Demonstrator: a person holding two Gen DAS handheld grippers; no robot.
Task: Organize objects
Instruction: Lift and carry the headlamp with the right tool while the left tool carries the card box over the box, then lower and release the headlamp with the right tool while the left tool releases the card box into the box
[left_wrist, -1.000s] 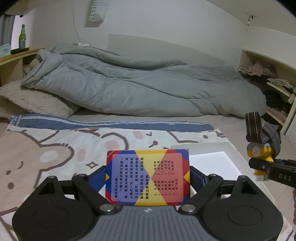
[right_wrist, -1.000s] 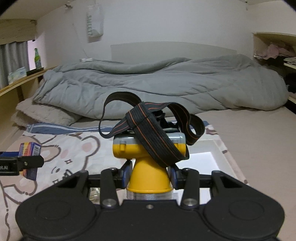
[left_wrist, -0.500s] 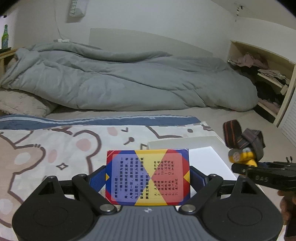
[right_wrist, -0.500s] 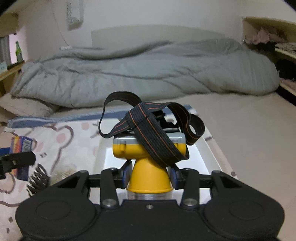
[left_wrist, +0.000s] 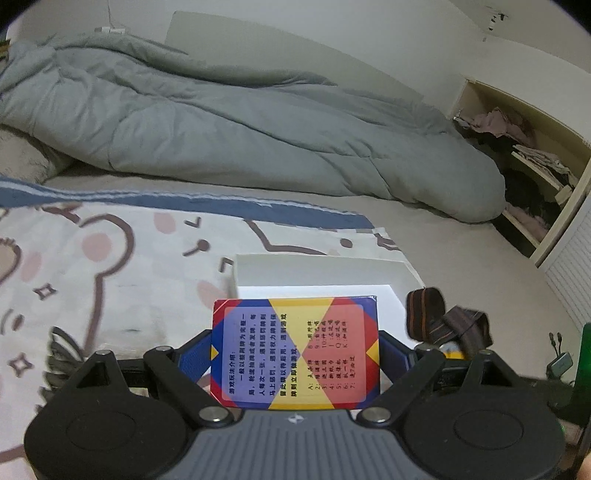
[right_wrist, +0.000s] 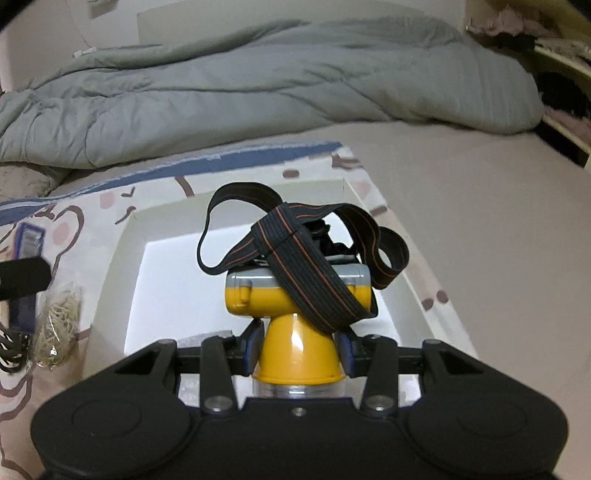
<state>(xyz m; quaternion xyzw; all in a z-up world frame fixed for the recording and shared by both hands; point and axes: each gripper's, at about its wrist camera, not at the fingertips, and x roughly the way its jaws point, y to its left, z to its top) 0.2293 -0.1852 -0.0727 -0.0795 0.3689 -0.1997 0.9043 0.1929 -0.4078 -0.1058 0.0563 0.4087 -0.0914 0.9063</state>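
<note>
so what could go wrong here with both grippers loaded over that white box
1. The headlamp is pinched only at its narrow yellow neck by the right gripper; its loose strap could snag the white box wall.
2. The card box in the left gripper sits close to the headlamp, so the two grippers may collide over the box.

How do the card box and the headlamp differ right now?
The card box is flat, rectangular and printed in red, blue and yellow; the headlamp is yellow, flared, wrapped in a black strap. The left gripper clamps the box, the right gripper the lamp's narrow neck. Both are held above the white tray.
</note>
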